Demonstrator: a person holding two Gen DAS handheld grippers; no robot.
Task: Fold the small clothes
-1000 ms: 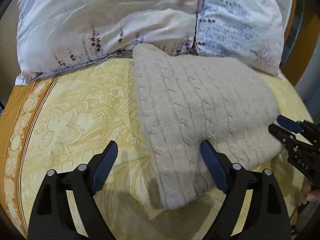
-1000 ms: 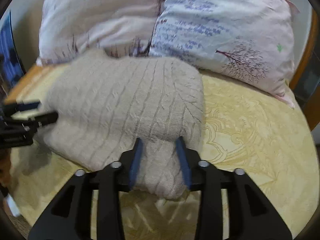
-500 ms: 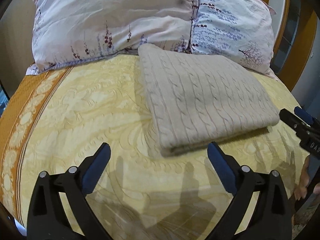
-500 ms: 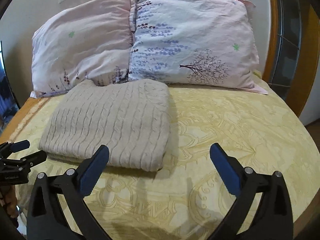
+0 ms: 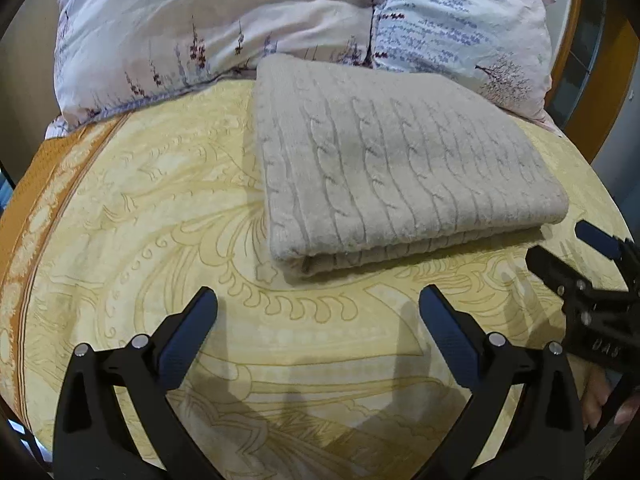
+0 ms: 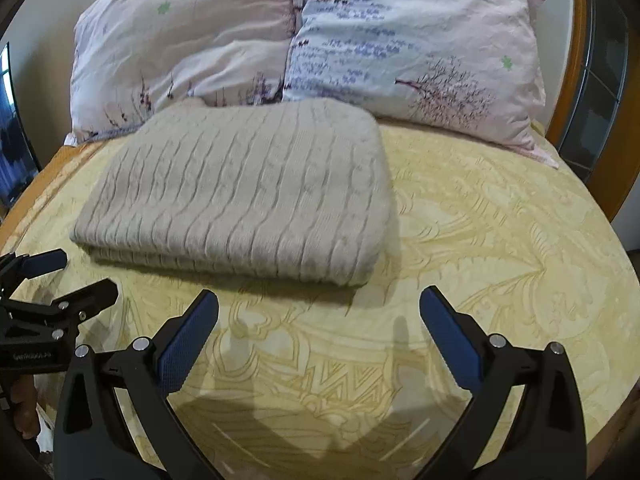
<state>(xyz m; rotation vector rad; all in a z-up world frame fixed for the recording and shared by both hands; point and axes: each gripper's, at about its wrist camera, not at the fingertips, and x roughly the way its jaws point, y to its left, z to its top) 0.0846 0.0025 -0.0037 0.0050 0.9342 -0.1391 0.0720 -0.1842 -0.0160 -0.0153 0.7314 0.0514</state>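
A beige cable-knit sweater (image 5: 392, 168) lies folded into a flat rectangle on the yellow patterned bedspread (image 5: 160, 208), its far edge against the pillows. It also shows in the right wrist view (image 6: 248, 196). My left gripper (image 5: 318, 312) is open and empty, just short of the sweater's near folded edge. My right gripper (image 6: 319, 312) is open and empty, just short of the sweater's near right corner. Each gripper shows at the edge of the other's view, open: the right gripper (image 5: 560, 246) and the left gripper (image 6: 86, 276).
Two floral pillows (image 6: 296, 40) stand against the wooden headboard (image 6: 576, 80) behind the sweater. An orange border (image 5: 28, 208) runs along the bed's left side. Bare bedspread (image 6: 500, 220) lies right of the sweater.
One second ago my right gripper was shut on the sweater's edge. It let go and both grippers drew back. The sweater now lies flat and folded.
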